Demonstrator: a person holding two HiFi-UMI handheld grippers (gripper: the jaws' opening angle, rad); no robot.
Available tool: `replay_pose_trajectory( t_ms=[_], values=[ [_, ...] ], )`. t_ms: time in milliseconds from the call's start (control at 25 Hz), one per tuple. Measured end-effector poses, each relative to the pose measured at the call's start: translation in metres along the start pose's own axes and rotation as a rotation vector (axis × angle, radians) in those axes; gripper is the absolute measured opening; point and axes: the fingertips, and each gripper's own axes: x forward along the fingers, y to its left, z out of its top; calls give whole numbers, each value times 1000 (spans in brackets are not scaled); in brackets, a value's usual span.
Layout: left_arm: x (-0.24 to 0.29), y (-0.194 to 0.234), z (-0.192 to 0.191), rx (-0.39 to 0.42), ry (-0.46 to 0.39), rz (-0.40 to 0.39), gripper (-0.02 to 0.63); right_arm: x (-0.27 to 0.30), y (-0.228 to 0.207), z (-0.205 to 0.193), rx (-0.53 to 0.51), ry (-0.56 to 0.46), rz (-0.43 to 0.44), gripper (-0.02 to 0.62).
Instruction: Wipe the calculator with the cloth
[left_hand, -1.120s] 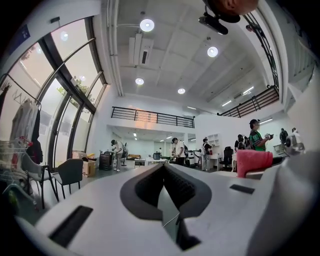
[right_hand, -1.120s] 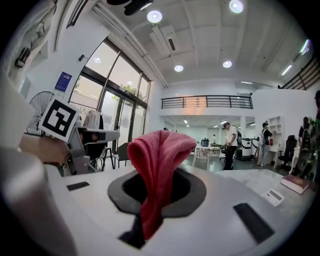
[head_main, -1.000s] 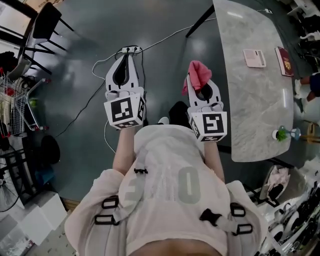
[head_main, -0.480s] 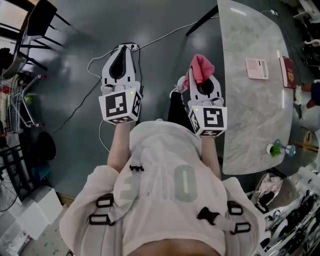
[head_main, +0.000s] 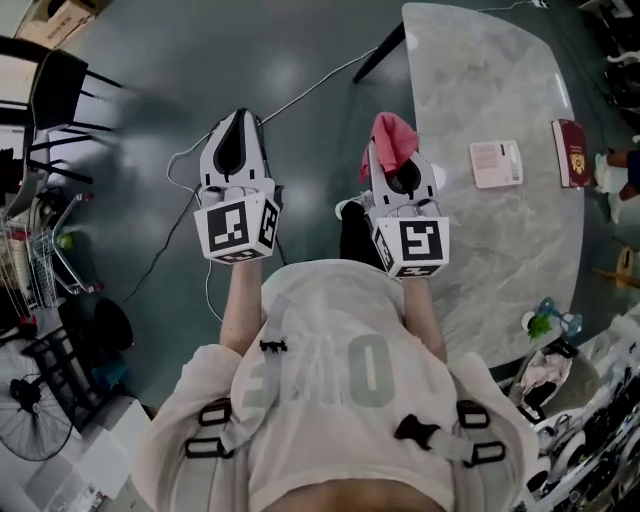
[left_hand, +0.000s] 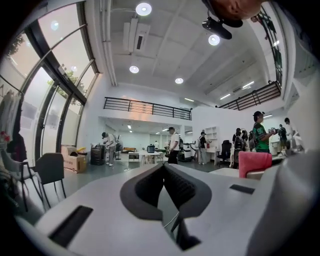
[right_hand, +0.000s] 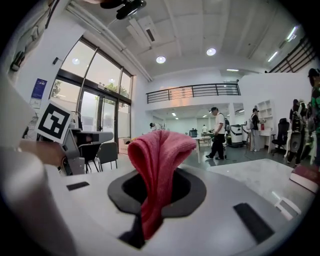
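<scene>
Right now the right gripper (head_main: 393, 160) pinches the pink cloth (right_hand: 157, 160), with a fold bunched above its jaws and a tail hanging below. The left gripper (left_hand: 164, 172) is pressed together on nothing. Further out, the calculator (head_main: 496, 163) lies flat on the marble table (head_main: 470, 90), well apart from both, near a red booklet (head_main: 571, 152). Soft and light, that cloth should drape. The calculator looks light and likely to slide, so pinning one edge seems wise.
</scene>
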Motion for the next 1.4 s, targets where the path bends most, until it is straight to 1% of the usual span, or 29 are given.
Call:
replay_pose_trajectory(
  t_ms=[120,320,440,640,720,840,1000,1120,1200,1280,1400],
  values=[
    [71,-52,1,6,5,-100,20,13,-69,9,24,-10,-86,55],
    [178,-170,-2,25,17,-352,20,10,-191,4,81,-4,-289,55],
    [213,-236,1,3,25,-482,20,-5,-250,-4,112,1,-399,55],
    [240,-334,4,27,32,-701,20,-54,-318,-10,156,-22,-610,54],
    [241,-371,6,30,27,-803,20,-81,-334,-15,176,-27,-714,54],
    [235,-431,12,14,0,-987,20,-128,-352,-25,201,-25,-891,55],
    [222,-493,19,-1,-20,-1137,20,-181,-365,-28,206,-34,-1056,55],
    [208,-535,27,-8,-37,-1280,21,-218,-366,-26,212,-38,-1212,55],
    [197,-555,33,-15,-51,-1374,21,-238,-361,-25,219,-36,-1313,55],
    [192,-569,40,-34,-64,-1442,21,-252,-356,-20,217,-36,-1404,55],
    [193,-582,47,-62,-64,-1499,21,-263,-348,-15,214,-30,-1494,55]
  ],
)
